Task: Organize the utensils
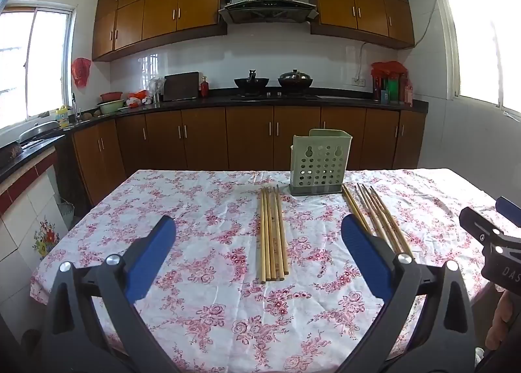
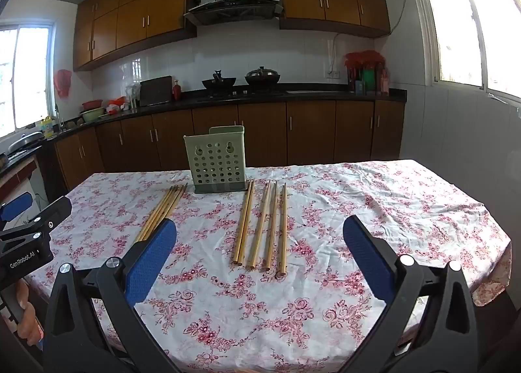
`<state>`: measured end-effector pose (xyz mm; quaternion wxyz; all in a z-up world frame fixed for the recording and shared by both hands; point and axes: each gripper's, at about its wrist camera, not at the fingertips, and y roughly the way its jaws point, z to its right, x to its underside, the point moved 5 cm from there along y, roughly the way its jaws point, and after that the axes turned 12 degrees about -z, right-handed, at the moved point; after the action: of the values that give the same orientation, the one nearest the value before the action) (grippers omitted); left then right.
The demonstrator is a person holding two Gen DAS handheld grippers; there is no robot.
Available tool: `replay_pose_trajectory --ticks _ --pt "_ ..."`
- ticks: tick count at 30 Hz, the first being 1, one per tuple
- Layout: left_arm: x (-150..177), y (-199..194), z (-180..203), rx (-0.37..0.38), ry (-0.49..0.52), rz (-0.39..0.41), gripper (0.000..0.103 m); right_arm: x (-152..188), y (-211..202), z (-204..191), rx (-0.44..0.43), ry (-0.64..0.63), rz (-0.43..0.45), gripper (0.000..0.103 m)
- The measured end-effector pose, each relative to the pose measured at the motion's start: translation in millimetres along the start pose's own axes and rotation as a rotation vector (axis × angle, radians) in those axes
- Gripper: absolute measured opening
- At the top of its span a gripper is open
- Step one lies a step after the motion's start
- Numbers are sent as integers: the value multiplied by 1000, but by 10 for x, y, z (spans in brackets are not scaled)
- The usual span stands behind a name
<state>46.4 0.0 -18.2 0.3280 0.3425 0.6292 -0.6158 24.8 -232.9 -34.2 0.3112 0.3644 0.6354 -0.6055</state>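
Both tongs spread fully wide, nothing between the blue pads, hanging above the near edge of the counter. Left tongs [image 1: 259,254] aimed over the tight bundle of chopsticks [image 1: 273,233]; right tongs [image 2: 260,254] aimed over the looser set of chopsticks [image 2: 262,226].

Pale wooden sticks in both groups, long and thin, lying flat on the floral cloth [image 2: 374,210], thick ends toward the near edge, tips toward the far edge. Tight bundle packed side by side, touching. Looser set fanned a little, with gaps between some sticks.

Between the two groups, close to the far edge, a pale green holder [image 1: 320,161]: upright, boxy, perforated with round holes, set on a grey base. Tips of both groups just beside its base.

Beyond, wooden kitchen cabinets [image 1: 247,138].
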Motion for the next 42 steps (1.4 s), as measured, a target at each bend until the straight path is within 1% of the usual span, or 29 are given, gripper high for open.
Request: replay_pose_trajectory --ticks 42 --pt "2 4 1 3 1 -1 99 -4 36 -7 -2 3 -2 101"
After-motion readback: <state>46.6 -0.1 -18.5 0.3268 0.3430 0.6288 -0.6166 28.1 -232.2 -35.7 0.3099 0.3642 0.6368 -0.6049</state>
